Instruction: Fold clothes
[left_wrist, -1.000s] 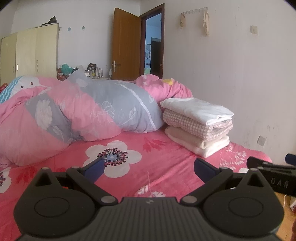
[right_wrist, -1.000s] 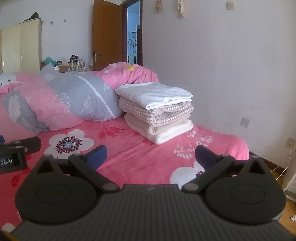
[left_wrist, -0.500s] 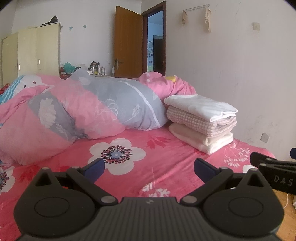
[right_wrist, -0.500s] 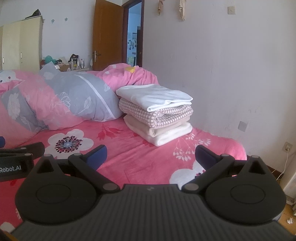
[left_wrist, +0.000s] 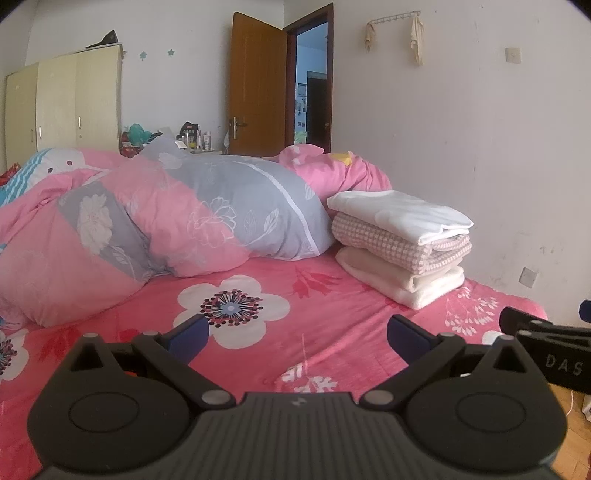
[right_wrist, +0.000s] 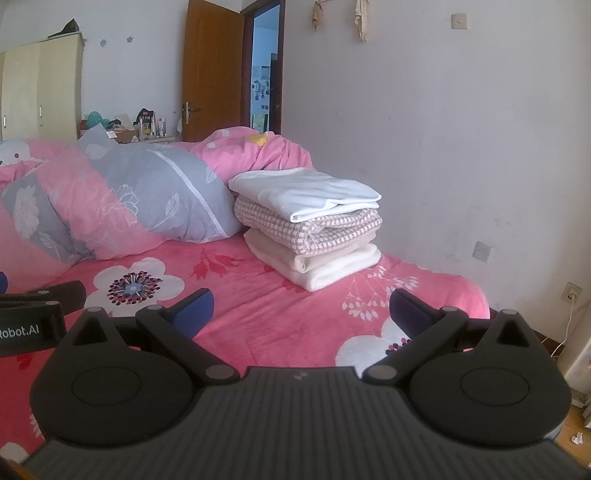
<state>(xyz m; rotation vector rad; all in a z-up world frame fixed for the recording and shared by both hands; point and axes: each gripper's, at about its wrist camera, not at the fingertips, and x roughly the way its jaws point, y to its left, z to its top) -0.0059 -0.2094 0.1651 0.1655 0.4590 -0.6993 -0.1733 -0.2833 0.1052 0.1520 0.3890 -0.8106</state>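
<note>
Pink bed (left_wrist: 332, 354): folded stack (right_wrist: 308, 225) sits ahead-right by the wall (right_wrist: 461, 147), long axis running away; right gripper (right_wrist: 301, 310) nearer. Left gripper (left_wrist: 297, 334) and right both spread apart, empty.

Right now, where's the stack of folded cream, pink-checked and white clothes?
The stack of folded cream, pink-checked and white clothes sits on the pink floral bed sheet near the white wall, right of the grey-and-pink quilt; it appears right of centre in the left wrist view.
</note>
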